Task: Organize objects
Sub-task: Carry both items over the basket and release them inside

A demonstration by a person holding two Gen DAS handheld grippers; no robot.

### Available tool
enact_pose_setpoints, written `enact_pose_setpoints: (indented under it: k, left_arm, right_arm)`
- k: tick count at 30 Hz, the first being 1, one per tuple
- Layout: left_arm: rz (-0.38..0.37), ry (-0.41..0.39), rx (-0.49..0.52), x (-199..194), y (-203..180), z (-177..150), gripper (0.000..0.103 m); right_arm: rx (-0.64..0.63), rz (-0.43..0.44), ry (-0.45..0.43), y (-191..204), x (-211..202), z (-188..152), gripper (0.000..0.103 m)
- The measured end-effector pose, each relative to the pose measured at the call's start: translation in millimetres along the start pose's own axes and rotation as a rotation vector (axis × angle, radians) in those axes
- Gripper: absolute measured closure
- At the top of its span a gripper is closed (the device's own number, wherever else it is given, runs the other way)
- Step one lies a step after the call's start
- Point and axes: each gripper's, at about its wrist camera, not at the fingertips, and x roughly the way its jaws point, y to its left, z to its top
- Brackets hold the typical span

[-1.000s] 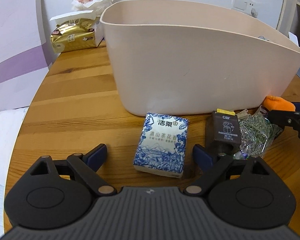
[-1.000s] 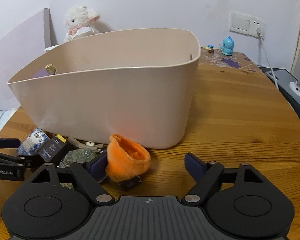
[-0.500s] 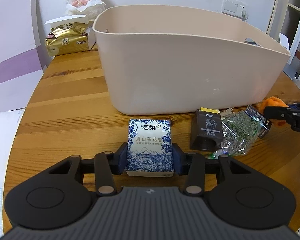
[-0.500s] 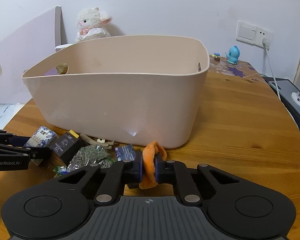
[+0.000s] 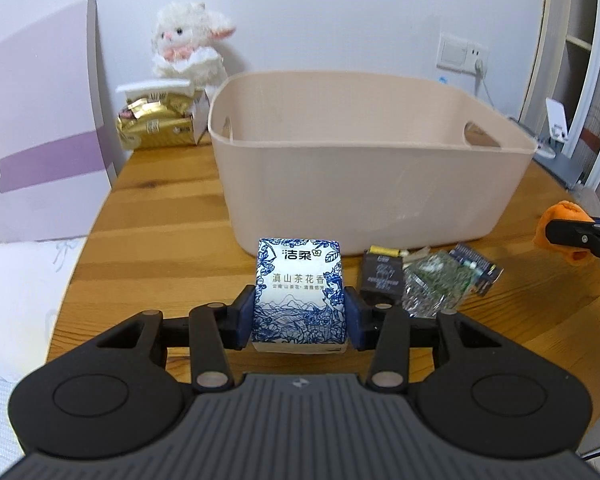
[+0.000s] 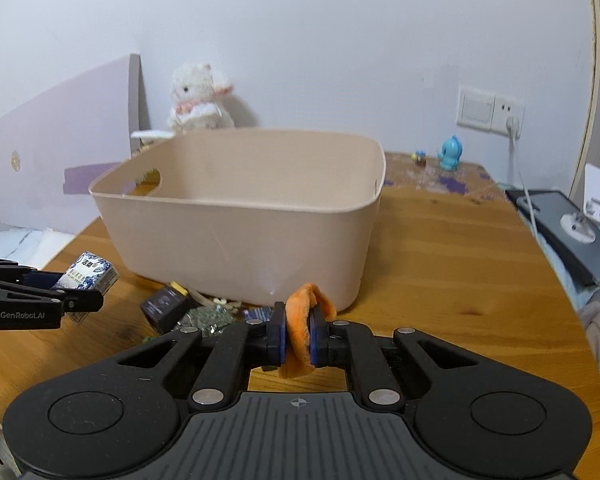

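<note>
Left gripper (image 5: 299, 316) clamps tissue pack (image 5: 299, 296) (level); right gripper (image 6: 298, 339) pinches orange cloth (image 6: 302, 332).

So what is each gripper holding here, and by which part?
Left gripper: blue-and-white tissue pack, clamped across its two sides. Right gripper: orange cloth, pinched through its bunched middle.

Matt, smooth beige plastic for the storage bin (image 5: 364, 184); warm, faintly glossy grained wood for the table (image 6: 460, 264). Soft orange fleece cloth (image 6: 300, 328), fuzzy-napped. Glossy printed film on the blue-and-white tissue pack (image 5: 299, 296). Crinkled shiny clear plastic on the green-filled packet (image 5: 436, 284). Fluffy white pile on the plush lamb (image 5: 188, 44). Metallic gold foil wrapper (image 5: 156, 126).
</note>
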Motion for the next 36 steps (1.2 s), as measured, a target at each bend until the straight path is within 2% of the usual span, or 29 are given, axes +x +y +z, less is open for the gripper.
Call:
enact_pose_setpoints:
  k: [10, 18, 26, 36]
  left_arm:
    - [0.004, -0.1, 0.025, -32, -9, 27, 0.056]
    - [0.008, -0.161, 0.046, -31, -16, 61, 0.056]
    - [0.033, -0.157, 0.098, 5, -29, 94, 0.056]
    - [0.037, -0.044, 0.112, 81, -38, 115, 0.055]
  right_arm:
    - [-0.01, -0.002, -0.1, -3, -30, 22, 0.092]
    - [-0.029, -0.014, -0.165, -2, -29, 54, 0.092]
    - [-0.041, -0.04, -0.181, 1, 1, 85, 0.092]
    - [-0.034, -0.072, -0.08, -4, 68, 95, 0.092]
